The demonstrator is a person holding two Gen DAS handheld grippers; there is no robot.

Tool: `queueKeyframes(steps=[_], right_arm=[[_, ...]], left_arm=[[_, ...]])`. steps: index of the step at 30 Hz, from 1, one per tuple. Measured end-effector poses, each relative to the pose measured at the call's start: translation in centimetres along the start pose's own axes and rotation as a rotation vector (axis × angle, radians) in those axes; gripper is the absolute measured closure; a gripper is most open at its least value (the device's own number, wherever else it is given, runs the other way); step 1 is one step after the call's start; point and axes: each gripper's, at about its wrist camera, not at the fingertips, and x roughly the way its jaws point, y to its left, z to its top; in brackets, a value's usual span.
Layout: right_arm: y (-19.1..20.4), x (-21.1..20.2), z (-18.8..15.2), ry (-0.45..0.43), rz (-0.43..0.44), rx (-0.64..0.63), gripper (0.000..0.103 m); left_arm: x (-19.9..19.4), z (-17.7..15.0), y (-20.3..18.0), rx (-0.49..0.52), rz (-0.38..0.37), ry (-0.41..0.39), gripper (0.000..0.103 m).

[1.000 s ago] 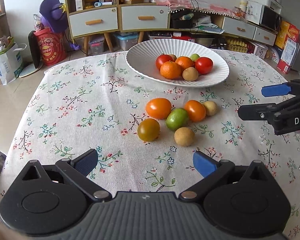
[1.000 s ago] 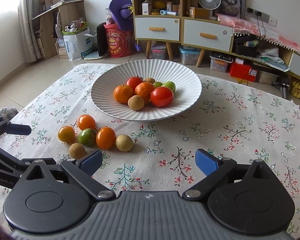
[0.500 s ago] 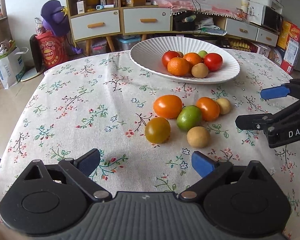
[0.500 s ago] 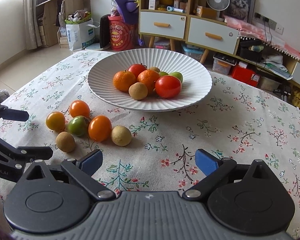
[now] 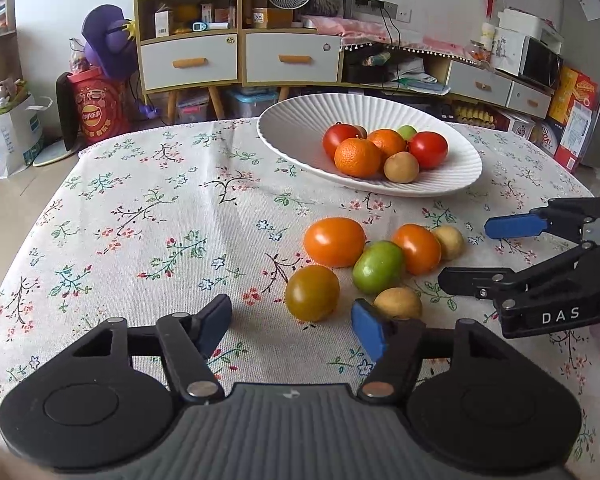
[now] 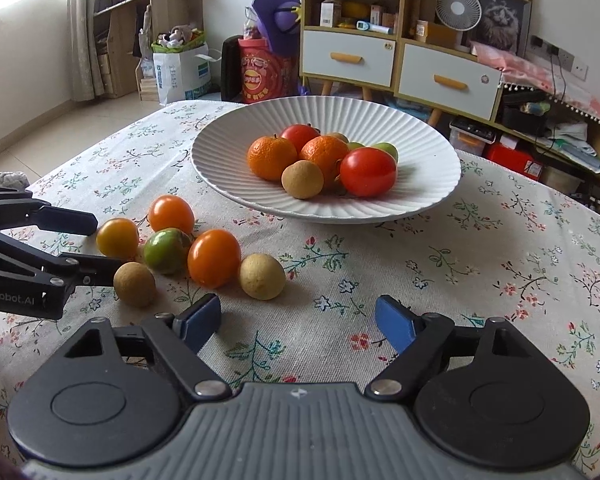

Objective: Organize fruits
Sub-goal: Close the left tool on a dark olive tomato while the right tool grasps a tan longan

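Floral cloth covers our surface, six loose fruits clustered just before the ribbed white plate.
We see our left gripper and right gripper both closing, jaws still apart and gripping nothing; the yellow tomato and a rough tan longan sit right ahead of the left one. Left of the plate, bare cloth runs open to the surface edge.

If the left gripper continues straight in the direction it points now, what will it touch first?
Probably the yellow-green tomato, which lies just ahead of the closing left gripper, between its finger lines. The brown longan beside the right finger is close too; depth is uncertain.
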Motion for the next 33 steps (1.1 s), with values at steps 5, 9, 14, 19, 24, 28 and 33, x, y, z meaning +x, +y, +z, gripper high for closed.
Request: queueKeyframes(steps=[5,9,14,19,24,28,33], right_arm=[[0.11,0.09,0.20,-0.026,0.007,-0.018,0.037],[0.14,0.12,0.29,-0.039,0.010,-0.027,0.041],[0.27,0.13,0.40,-0.051,0.014,-0.037,0.049],[0.46,0.09,0.41,-0.058,0.022,-0.039,0.056],[0.62,0.02,0.42,-0.061,0.041,-0.043,0.065],[0.75,0.00,0.47,-0.060,0.051,-0.043,0.071],[0.80,-0.05,0.52,-0.059,0.063,-0.043,0.077]], left_arm=[[0.01,0.02,0.02,-0.005,0.000,-0.015,0.058],[0.02,0.07,0.15,-0.019,-0.004,-0.024,0.063],[0.04,0.09,-0.03,-0.013,-0.008,-0.030,0.072],[0.09,0.11,-0.01,-0.012,-0.013,-0.031,0.079],[0.10,0.15,-0.10,-0.012,-0.013,-0.031,0.082],[0.11,0.17,-0.10,-0.012,-0.013,-0.030,0.083],[0.12,0.17,-0.09,-0.011,-0.013,-0.030,0.083]])
